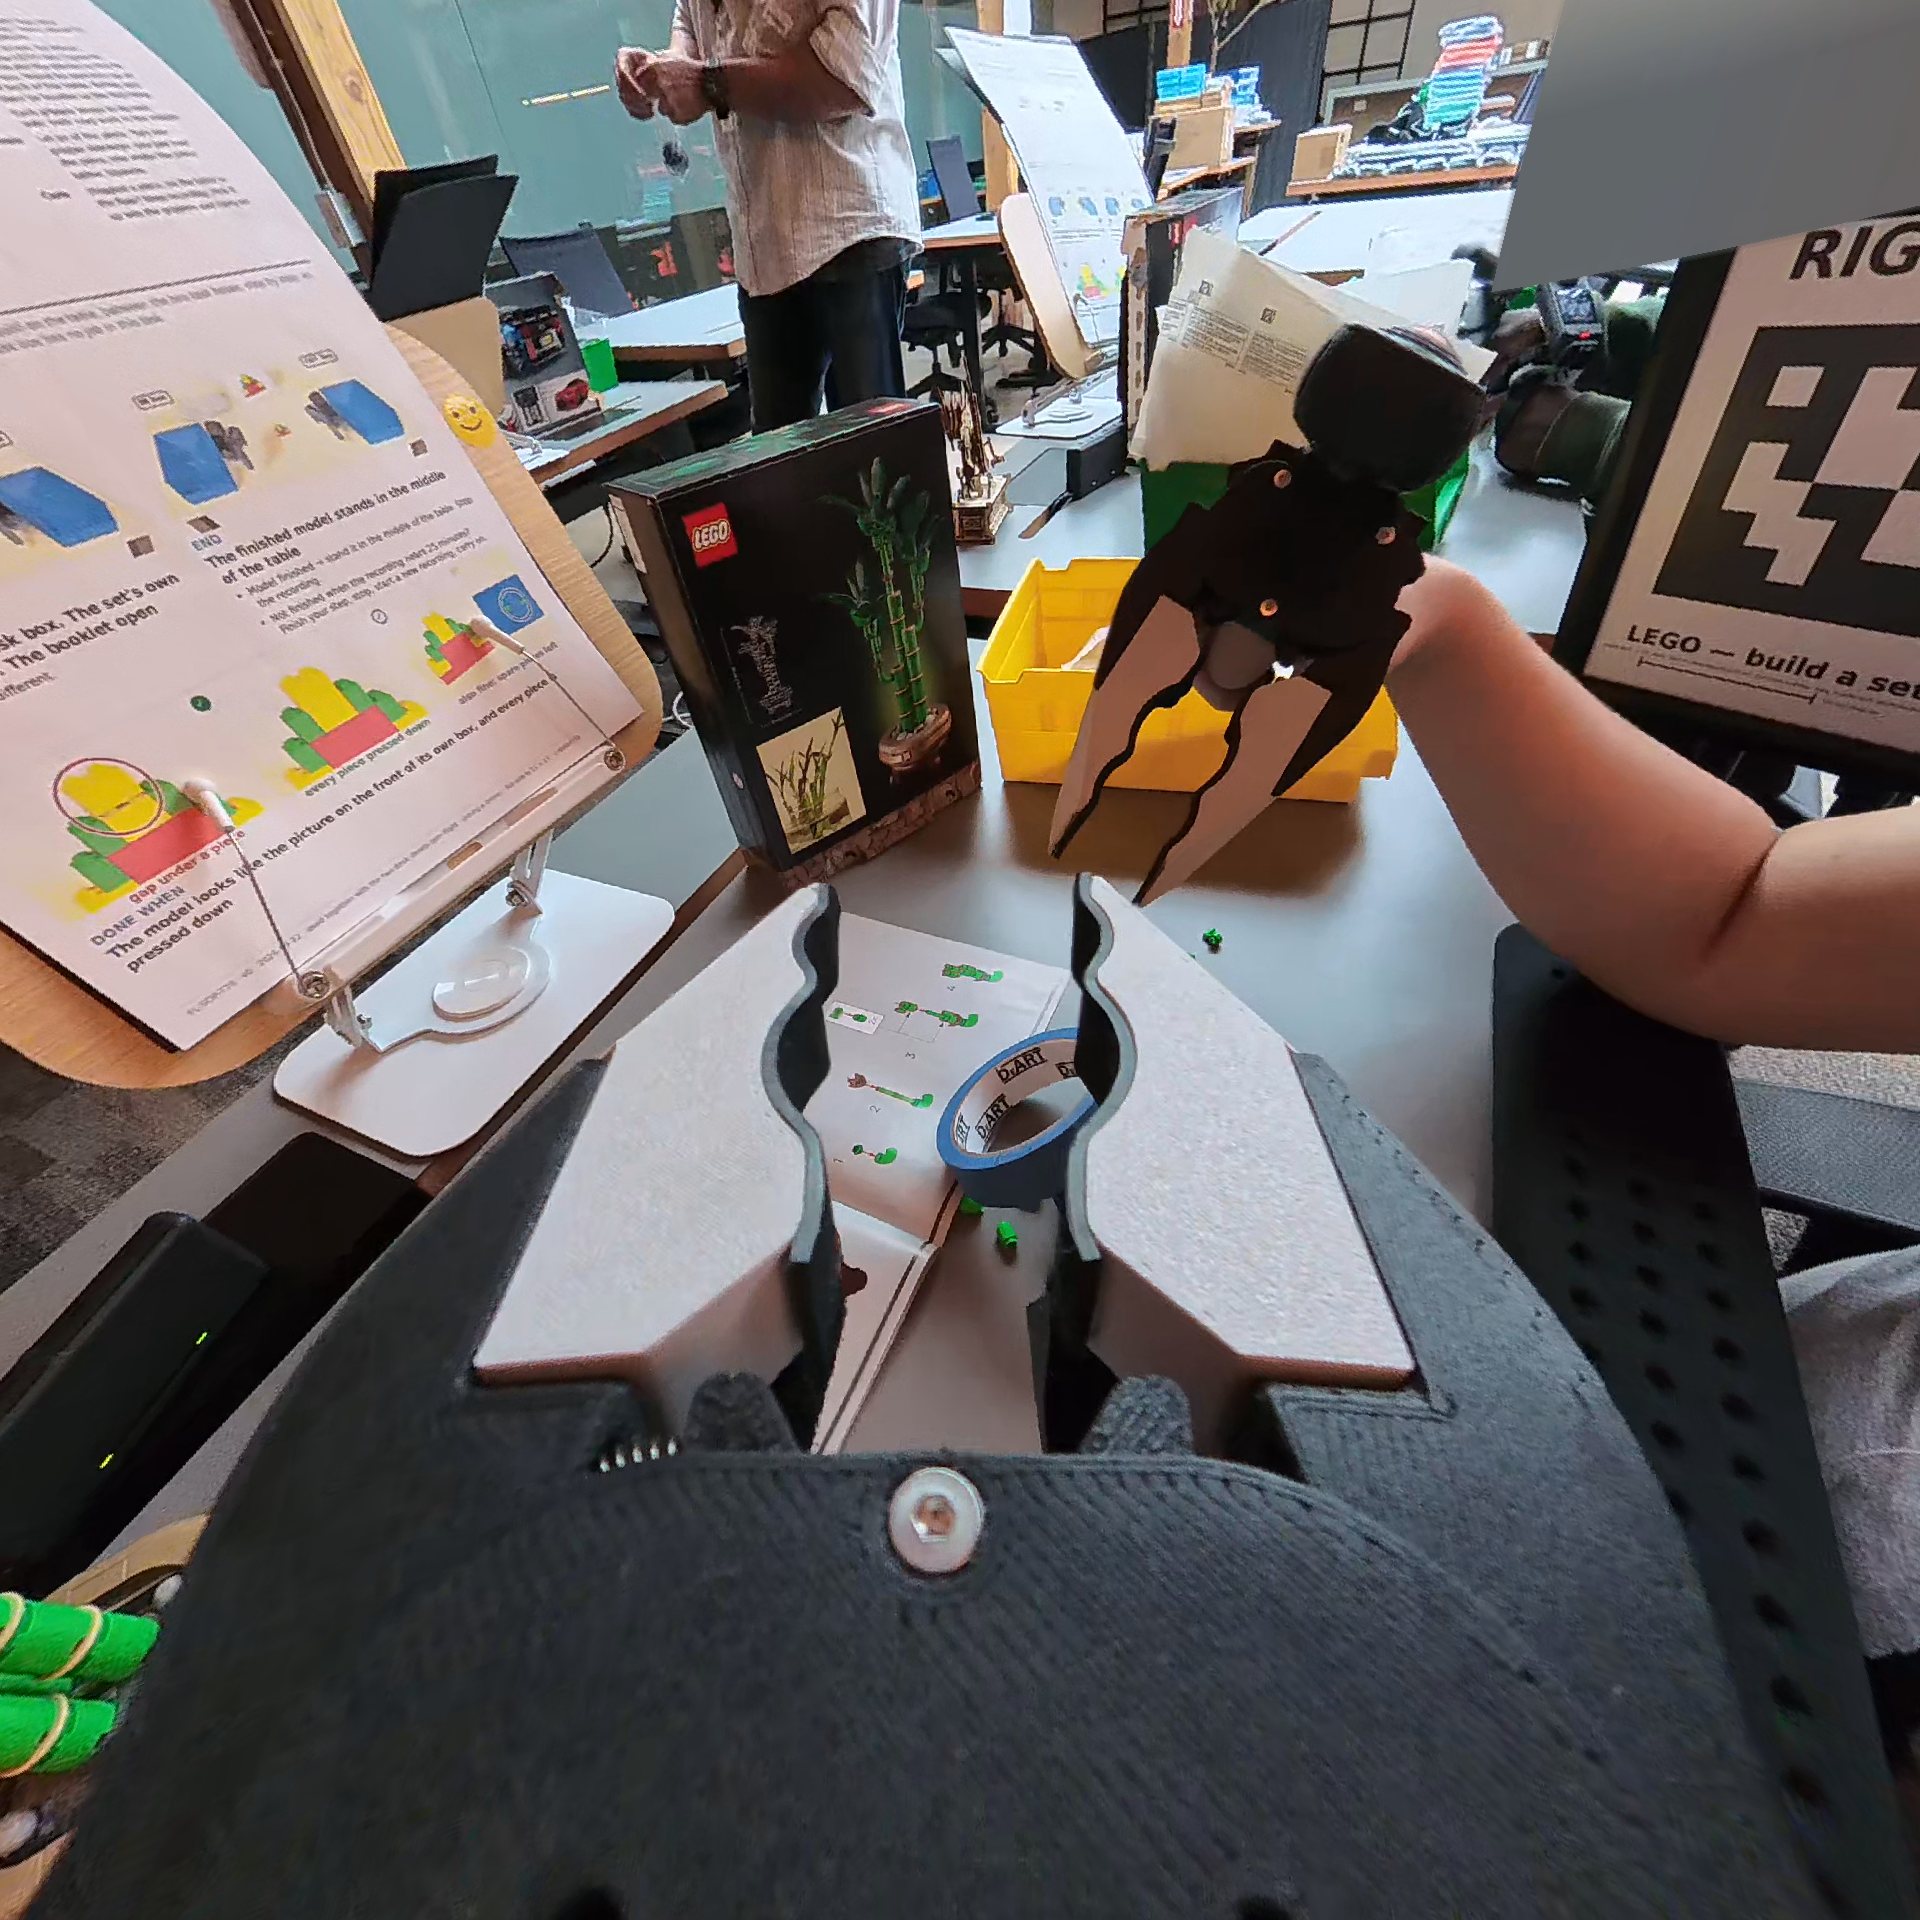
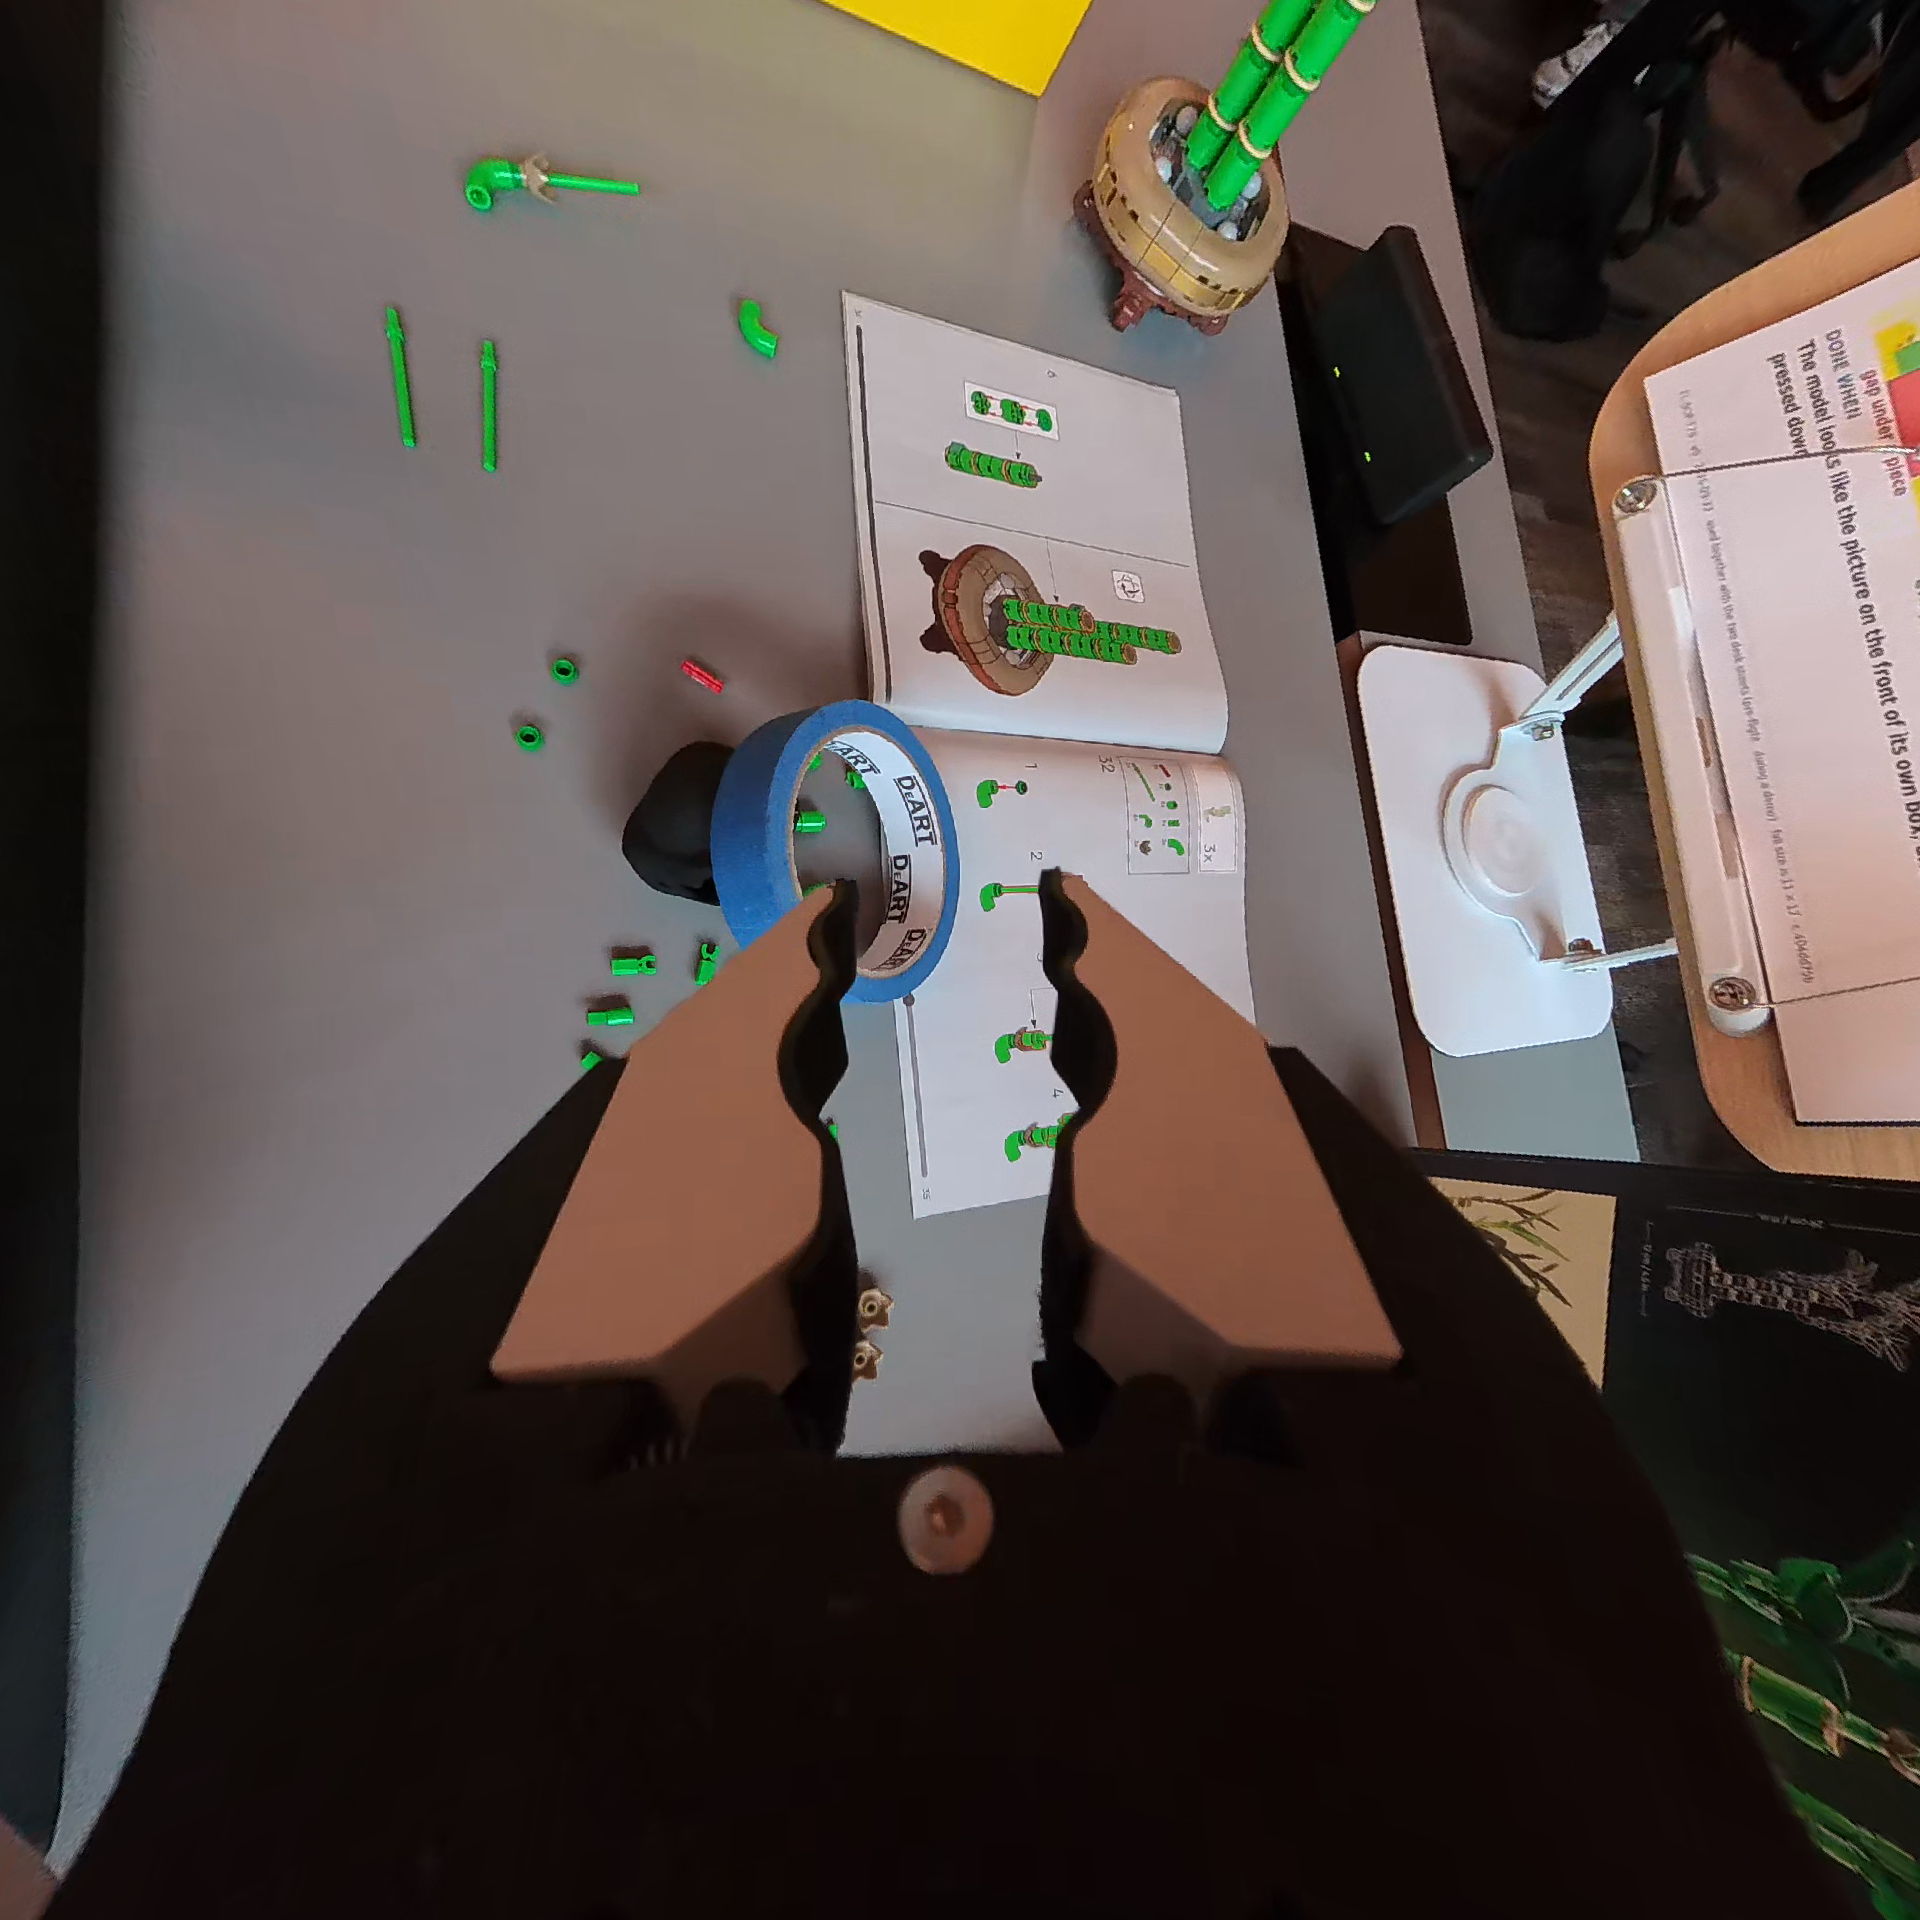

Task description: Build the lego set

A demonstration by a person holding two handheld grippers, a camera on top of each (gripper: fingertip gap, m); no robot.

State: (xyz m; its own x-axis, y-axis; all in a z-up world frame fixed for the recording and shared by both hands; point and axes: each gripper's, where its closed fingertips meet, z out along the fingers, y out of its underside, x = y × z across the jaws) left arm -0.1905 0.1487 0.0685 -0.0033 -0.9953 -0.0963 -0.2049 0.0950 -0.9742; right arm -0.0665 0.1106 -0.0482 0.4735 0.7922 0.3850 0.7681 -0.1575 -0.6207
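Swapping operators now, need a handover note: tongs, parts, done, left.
Left tongs: open, empty, above the open booklet.
Right tongs: open, empty, over the blue tape roll weighting the booklet.
Done: pot with bamboo stalks, at the table edge; one elbow-and-rod stem joined.
Left: loose green rods, an elbow, small connectors, still to assemble.

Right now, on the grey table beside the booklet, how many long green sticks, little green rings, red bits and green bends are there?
Long green sticks on their own: 2
Little green rings: 2
Red bit: 1
Green bend on its own: 1
Green bend with a stick in it: 1
Total: 7
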